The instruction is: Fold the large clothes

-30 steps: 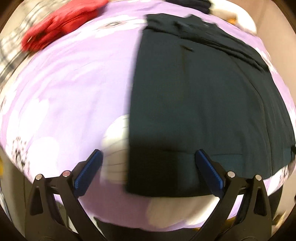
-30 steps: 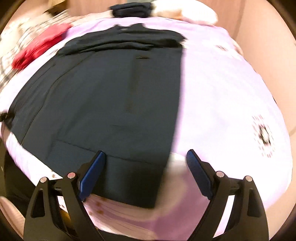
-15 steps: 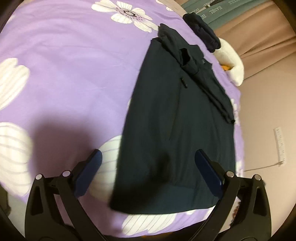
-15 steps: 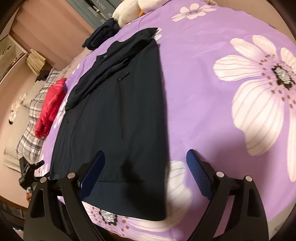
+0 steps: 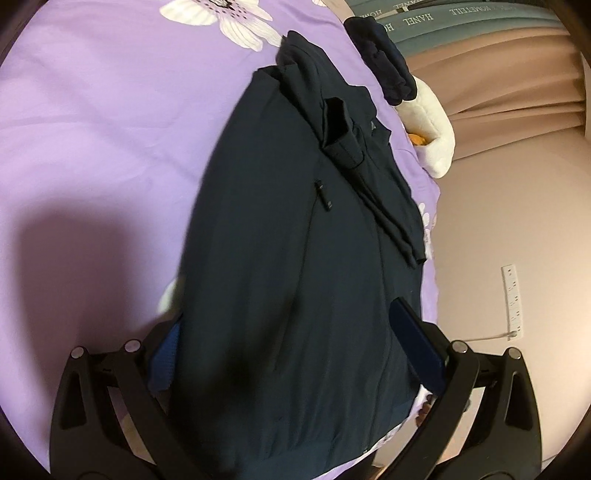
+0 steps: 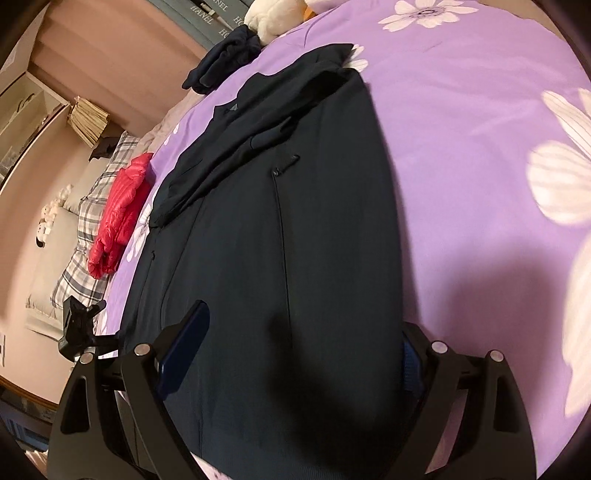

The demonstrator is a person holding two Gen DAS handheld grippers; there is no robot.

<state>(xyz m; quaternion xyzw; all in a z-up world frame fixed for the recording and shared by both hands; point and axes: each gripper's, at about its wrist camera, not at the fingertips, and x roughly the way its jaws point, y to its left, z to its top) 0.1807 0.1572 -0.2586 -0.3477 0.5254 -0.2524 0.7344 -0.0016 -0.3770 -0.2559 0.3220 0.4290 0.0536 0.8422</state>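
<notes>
Sleeves already lie folded across the dark navy jacket (image 5: 280, 266), spread on the purple floral bedsheet (image 5: 110, 122). Left gripper (image 5: 295, 354) and right gripper (image 6: 299, 350), jaws spread, straddle its hem at 6 o'clock; lengthwise folds likely remain.

Your jacket (image 5: 295, 258) lies flat on the bedspread (image 5: 110, 129), hem at 6 o'clock, collar toward 12. In your right view, a folded garment (image 6: 225, 59) and plush toy (image 6: 273, 16) sit at 11, a puffy jacket (image 6: 118, 210) on the pillow (image 6: 79, 258) at 9.
</notes>
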